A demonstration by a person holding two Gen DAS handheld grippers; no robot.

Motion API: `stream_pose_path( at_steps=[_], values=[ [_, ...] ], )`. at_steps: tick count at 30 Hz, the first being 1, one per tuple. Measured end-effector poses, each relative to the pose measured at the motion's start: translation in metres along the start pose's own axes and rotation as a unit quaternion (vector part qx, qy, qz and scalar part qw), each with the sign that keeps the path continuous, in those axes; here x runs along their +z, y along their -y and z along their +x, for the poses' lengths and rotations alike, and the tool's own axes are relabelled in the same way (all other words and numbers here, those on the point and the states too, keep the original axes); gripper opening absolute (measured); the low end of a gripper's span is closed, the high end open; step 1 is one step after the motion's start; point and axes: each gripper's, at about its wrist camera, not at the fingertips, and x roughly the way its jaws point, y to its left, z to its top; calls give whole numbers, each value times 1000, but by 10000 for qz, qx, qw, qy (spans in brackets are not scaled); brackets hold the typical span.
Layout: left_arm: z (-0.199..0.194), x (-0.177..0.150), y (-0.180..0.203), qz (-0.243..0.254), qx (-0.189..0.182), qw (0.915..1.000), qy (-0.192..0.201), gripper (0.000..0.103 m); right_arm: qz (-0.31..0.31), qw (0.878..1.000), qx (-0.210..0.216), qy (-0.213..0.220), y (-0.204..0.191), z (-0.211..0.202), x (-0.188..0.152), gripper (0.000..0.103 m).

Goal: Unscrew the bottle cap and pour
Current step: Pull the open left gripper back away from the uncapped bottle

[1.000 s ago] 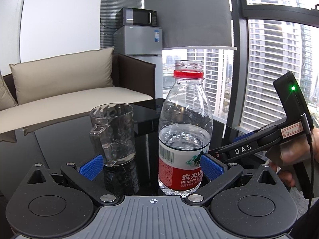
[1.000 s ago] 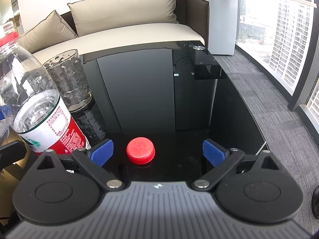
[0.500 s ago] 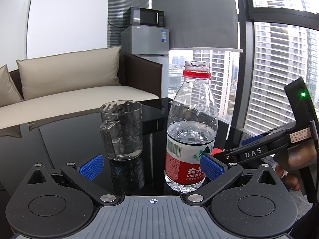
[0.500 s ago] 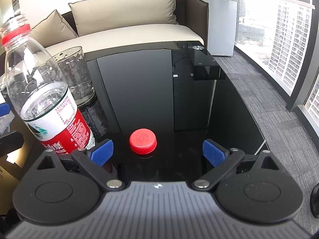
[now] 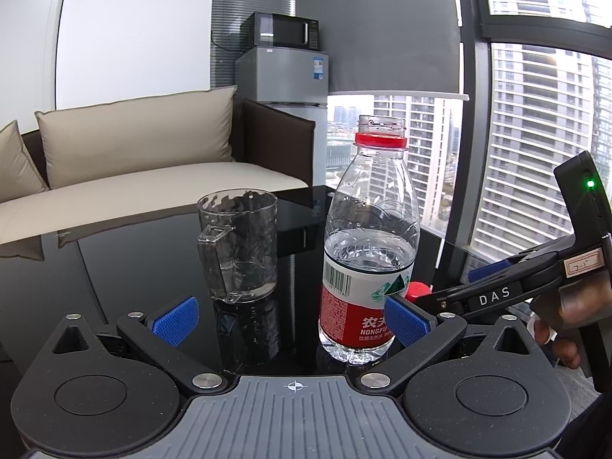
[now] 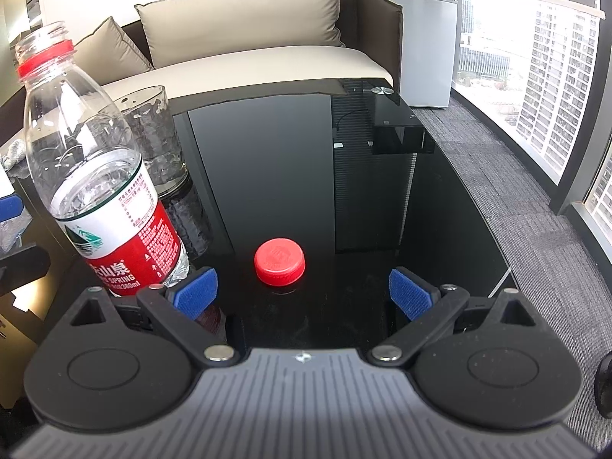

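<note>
Clear plastic bottle upright, uncapped mouth up, on black table.

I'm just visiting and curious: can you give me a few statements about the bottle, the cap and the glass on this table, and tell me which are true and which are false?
1. The bottle stands upright with its mouth open. True.
2. The red cap sits on the bottle's neck. False: it lies on the black table, apart from the bottle; only a red ring stays on the neck.
3. The right gripper is shut on the cap. False: its jaws stand wide open, with the cap just ahead between them.
4. The glass mug stands beside the bottle. True.
5. The left gripper squeezes the mug. False: it is open, and the mug stands beyond its fingers, untouched.
</note>
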Motion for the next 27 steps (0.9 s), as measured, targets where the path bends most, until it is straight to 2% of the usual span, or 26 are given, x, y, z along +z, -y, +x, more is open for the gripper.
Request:
stream_pose_path(
  at_steps=[27],
  values=[
    [2,-4,5,40,-69,10000,4,102,-6,10000,74,0,-2,-3,-3,99]
  ],
)
